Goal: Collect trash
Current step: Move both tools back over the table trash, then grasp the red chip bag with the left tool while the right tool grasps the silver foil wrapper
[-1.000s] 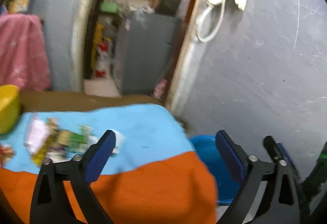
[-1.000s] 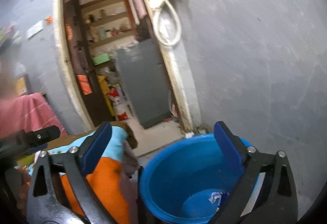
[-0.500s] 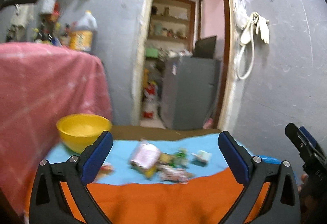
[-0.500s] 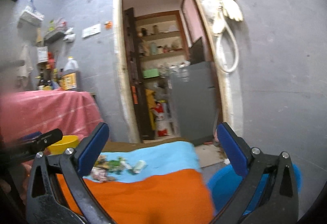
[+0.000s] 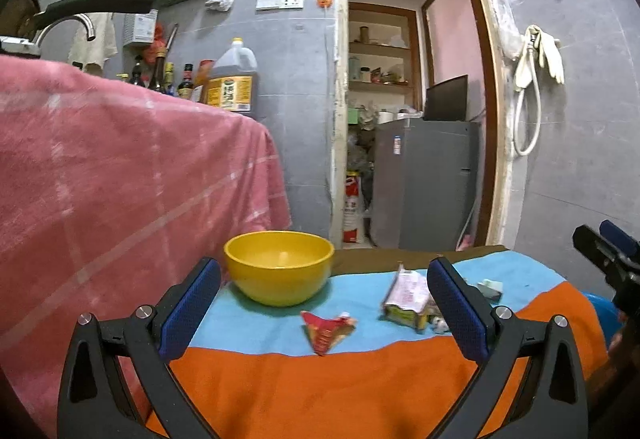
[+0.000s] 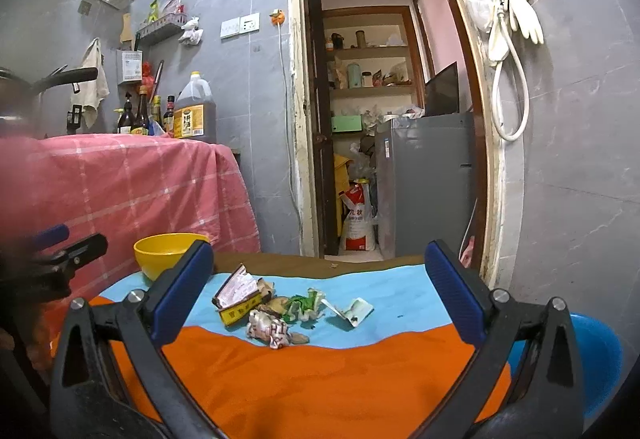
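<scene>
Trash lies on a table under a blue and orange cloth. In the right wrist view the pile holds a torn yellow carton, a crumpled pale wrapper, a green wrapper and a white scrap. My right gripper hangs open above the cloth's near edge, empty. In the left wrist view a red wrapper lies apart from the carton. My left gripper is open and empty too, short of the red wrapper. A blue bucket sits low at the table's right end.
A yellow bowl stands on the cloth's far left. A pink checked cloth covers a higher counter on the left, with bottles on it. Behind the table an open doorway shows a grey fridge and shelves.
Both views have swung left and up, away from the blue bucket and the grey wall, and now face the table. The trash pile has come to the middle.
</scene>
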The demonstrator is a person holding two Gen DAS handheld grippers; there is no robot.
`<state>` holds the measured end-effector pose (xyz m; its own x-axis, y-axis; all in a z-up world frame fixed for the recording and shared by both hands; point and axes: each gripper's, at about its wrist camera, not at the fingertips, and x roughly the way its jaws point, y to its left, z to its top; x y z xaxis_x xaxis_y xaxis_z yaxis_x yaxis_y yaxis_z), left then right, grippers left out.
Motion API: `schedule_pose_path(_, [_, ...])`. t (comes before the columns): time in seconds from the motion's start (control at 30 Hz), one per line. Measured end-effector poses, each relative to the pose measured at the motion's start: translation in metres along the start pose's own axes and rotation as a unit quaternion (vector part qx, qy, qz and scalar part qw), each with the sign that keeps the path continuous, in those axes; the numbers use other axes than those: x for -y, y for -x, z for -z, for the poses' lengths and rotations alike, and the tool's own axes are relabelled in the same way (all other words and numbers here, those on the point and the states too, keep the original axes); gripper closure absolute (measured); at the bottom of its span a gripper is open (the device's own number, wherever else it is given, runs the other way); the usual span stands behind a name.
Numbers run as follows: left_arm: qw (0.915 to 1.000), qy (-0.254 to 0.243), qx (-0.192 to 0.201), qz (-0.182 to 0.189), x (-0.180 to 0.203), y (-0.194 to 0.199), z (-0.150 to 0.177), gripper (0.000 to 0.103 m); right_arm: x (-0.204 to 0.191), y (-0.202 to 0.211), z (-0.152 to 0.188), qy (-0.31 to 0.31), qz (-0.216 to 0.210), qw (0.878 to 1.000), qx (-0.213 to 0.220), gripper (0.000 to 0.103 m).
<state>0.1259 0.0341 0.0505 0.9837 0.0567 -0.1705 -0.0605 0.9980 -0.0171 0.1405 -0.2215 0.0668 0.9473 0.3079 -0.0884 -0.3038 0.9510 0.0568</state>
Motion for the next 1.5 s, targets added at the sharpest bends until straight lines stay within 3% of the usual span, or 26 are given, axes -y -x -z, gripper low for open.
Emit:
schedule_pose_path(0.17, [0.9998,-0.008,-0.015,-0.007,-0.01,-0.015,0.004,0.002,-0.004,-0.023,-0.002,-0.016,-0.002,0.999,-0.029,0.0])
schedule_pose_path(0.4, [0.9952,0.013,-0.096,-0.01,-0.02,-0.05,0.013,0.002,-0.019,-0.064,0.013,0.028,-0.001,0.993,-0.117,0.0])
schedule_pose_path(0.77, [0.9748,0.036,-0.22,0.0,-0.027,-0.092,0.028,0.002,-0.022,-0.11,0.043,0.043,-0.009,0.966,-0.253,0.0])
schedule_pose_path(0.93, [0.9649,0.051,-0.258,0.001,-0.033,-0.104,0.036,0.002,-0.028,-0.116,0.05,0.062,-0.017,0.959,-0.275,0.0])
schedule_pose_path(1.03, [0.9616,0.058,-0.268,0.015,-0.034,-0.109,0.037,0.012,-0.035,-0.12,0.054,0.081,-0.028,0.955,-0.286,0.013])
schedule_pose_path(1.1, [0.9598,0.057,-0.274,0.027,-0.031,-0.113,0.037,0.024,-0.039,-0.126,0.057,0.089,-0.04,0.949,-0.299,0.024])
schedule_pose_path(1.33, [0.9541,0.052,-0.29,0.052,-0.025,-0.122,0.039,0.052,-0.048,-0.14,0.068,0.105,-0.073,0.934,-0.333,0.046])
schedule_pose_path(1.5, [0.9529,0.045,-0.295,0.054,-0.023,-0.122,0.039,0.071,-0.045,-0.137,0.07,0.097,-0.081,0.934,-0.334,0.061])
